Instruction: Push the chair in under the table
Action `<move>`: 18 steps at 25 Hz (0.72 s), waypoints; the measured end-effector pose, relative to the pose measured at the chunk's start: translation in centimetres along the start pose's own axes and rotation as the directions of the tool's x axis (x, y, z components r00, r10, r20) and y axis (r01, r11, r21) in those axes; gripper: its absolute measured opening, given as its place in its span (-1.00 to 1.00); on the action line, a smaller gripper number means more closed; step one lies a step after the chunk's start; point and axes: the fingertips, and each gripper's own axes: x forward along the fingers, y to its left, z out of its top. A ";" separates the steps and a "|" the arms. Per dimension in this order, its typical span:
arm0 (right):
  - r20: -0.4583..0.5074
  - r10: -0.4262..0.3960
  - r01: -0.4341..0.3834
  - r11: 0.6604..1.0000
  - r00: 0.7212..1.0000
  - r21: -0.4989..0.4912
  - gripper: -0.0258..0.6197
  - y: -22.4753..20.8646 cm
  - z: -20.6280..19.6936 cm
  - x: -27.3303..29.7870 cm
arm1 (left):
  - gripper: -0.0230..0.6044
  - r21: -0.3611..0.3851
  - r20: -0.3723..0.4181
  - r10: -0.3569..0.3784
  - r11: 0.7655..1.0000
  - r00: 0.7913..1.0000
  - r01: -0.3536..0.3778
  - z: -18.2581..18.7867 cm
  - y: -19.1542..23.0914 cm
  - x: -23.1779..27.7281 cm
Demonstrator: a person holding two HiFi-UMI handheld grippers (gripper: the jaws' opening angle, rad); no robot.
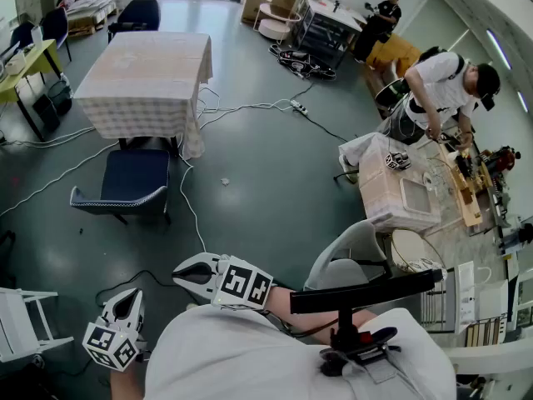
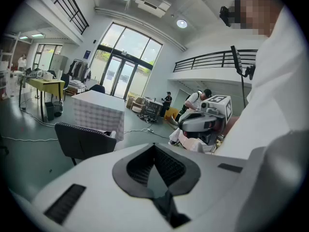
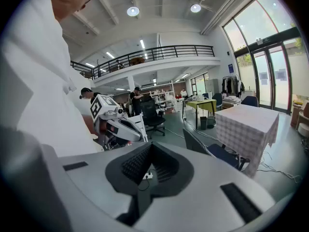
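Grey-green polished floor (image 1: 266, 165), open hall, glazed doors (image 2: 123, 66) at the far end, railed mezzanine (image 3: 145, 54) above.

- Table (image 1: 146, 77): square, under a pale checked cloth; farthest ahead of both pairs of jaws, directly beyond the chair.
- Chair (image 1: 125, 186): dark blue, padded, with a curved back. It stands pulled out at the table's near side, back turned toward the jaws and seat clear of the cloth. It is well apart from both grippers: ahead and left of the left jaws (image 2: 82, 141), ahead and right of the right jaws (image 3: 212, 151).
- Left gripper (image 1: 125, 297): white, with a marker cube; held low near the person's body. Jaws clenched tip to tip, nothing between them.
- Right gripper (image 1: 178, 275): same build, just beside the left one. Jaws likewise clenched and empty.
- White cables (image 1: 250, 107): trailing over the floor beyond the jaws, from the table's corner across to the right.
- Yellow-green desk (image 1: 25, 65): far left of the jaws.
- Workbench (image 1: 400, 194): far right of the jaws, cluttered; a person in a white shirt (image 1: 441, 86) bends over it.
- White folding chair (image 1: 21, 319): left of the left jaws.
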 end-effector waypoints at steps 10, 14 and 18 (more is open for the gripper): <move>-0.043 -0.006 0.006 1.000 0.999 0.004 -0.89 0.1 -2.5 -0.2 | -0.91 0.000 0.001 0.011 1.000 1.000 -0.011 -1.6 0.6 0.6; -0.058 -0.041 0.043 0.999 0.997 0.029 -0.88 0.2 -3.5 -0.4 | -0.91 -0.008 -0.010 0.004 1.000 1.000 -0.004 -2.3 0.7 0.6; -0.088 -0.046 0.048 0.999 0.995 0.021 -0.88 0.1 -4.5 0.7 | -0.91 -0.045 -0.009 0.045 0.998 0.999 -0.045 -3.3 2.5 -0.3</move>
